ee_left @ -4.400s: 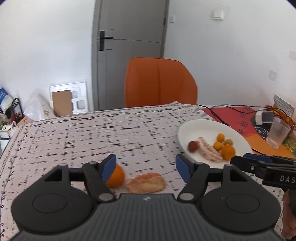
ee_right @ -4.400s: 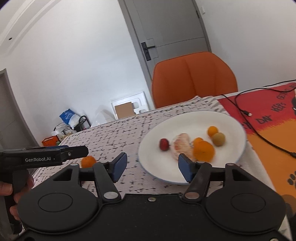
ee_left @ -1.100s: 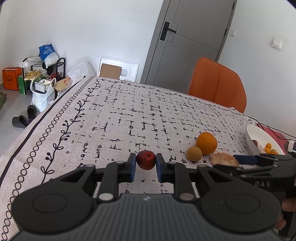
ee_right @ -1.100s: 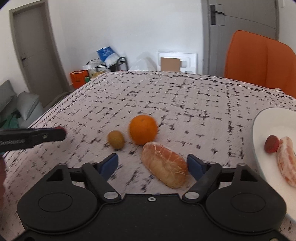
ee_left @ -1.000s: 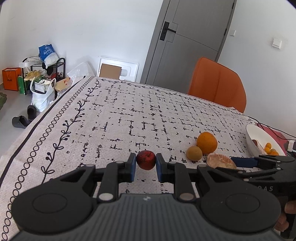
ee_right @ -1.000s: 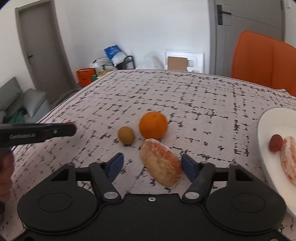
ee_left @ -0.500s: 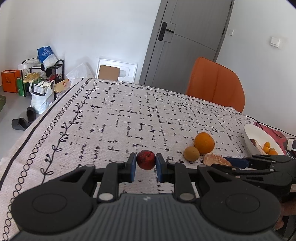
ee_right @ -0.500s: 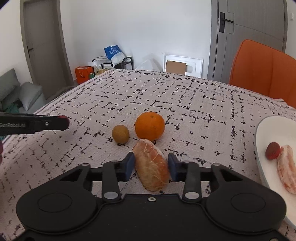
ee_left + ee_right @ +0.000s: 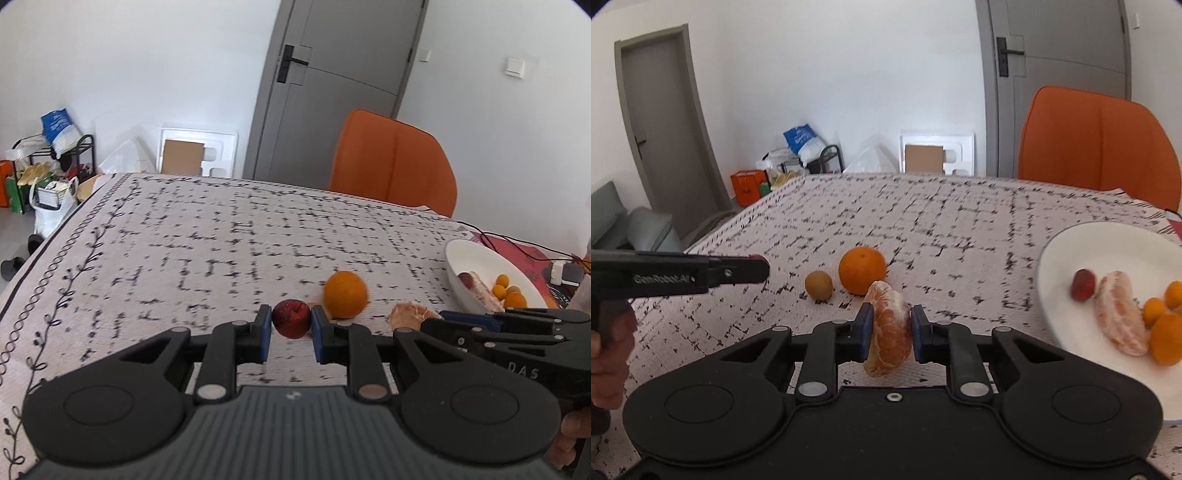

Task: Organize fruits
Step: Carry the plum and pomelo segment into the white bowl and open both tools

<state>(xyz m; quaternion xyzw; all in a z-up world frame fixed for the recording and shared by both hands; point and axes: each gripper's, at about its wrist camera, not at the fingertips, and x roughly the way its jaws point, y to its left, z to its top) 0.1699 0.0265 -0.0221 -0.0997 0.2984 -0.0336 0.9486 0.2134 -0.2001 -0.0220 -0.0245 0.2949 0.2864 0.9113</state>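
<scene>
Fruit sits in both claws. Left gripper (image 9: 291,334) is clamped on a small red fruit (image 9: 291,318), pinched across its middle by the blue pads and carried clear of the tablecloth (image 9: 221,243). Right gripper (image 9: 889,334) is closed on a peeled orange piece (image 9: 889,328), held on edge with the pads pressing its broad faces; the lower end hangs below the pads, so the hold looks soft and could slip if squeezed less.

Landmark: the white plate (image 9: 1108,243).

Nearest the plate, on its left side as the right wrist view shows it, is the peeled piece in the right claw, just short of the rim. Farther left of the plate, a whole orange (image 9: 862,270) rests on the cloth, with a small brown fruit (image 9: 819,285) just beside it on the side away from the plate. The left claw and its red fruit are farther left again.

On the plate lie another red fruit (image 9: 1083,283), a second peeled piece (image 9: 1119,317) and several small orange fruits (image 9: 1154,310), so the plate reads as the collecting spot. Judged step: carry both held fruits to the plate; orange and brown fruit remain to be collected.

Beyond the plate, behind the table's far edge, stands an orange chair (image 9: 1097,144).
</scene>
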